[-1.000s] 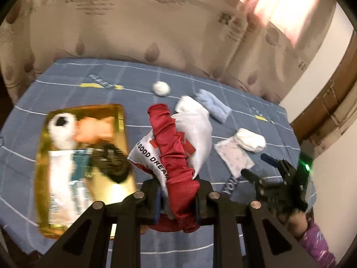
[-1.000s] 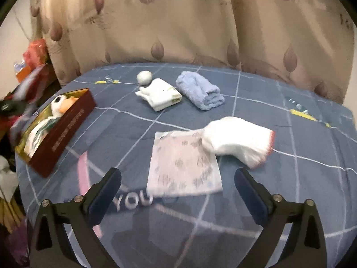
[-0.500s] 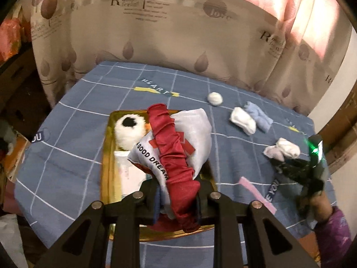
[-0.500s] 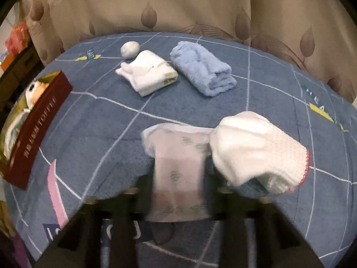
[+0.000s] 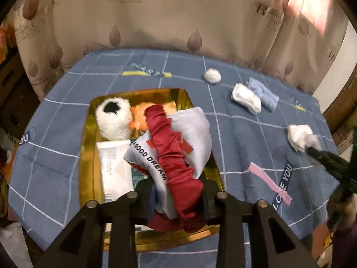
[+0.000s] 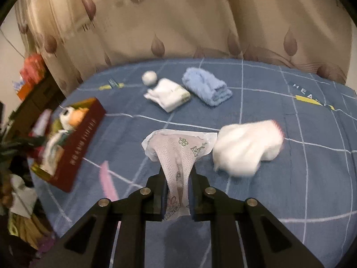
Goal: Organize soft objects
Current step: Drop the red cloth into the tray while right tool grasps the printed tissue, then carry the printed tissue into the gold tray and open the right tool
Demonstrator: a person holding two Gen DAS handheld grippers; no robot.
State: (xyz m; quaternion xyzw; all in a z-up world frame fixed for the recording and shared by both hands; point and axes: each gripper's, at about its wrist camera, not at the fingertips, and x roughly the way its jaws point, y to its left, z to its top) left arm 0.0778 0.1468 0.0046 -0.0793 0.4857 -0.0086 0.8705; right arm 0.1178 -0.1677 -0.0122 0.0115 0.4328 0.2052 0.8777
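Left gripper (image 5: 176,192) jaws clamp one red-and-white satin pouch (image 5: 174,147) printed "GOOD DREAM", frame centre, above gold-lined box (image 5: 89,156).

Right gripper (image 6: 177,192) jaws pinch one thin printed white wrapper (image 6: 178,154), lower centre.

On blue grid bedspread (image 6: 279,189):
- one white glove (image 6: 245,147), blurred, right of wrapper
- one folded white cloth (image 6: 169,95)
- one rolled blue towel (image 6: 206,87)
- one white ball (image 6: 149,78), upper centre

In box: one white plush toy (image 5: 113,118).

Left tool (image 5: 176,197), right tool (image 6: 177,197): black angular frames, silver screws.
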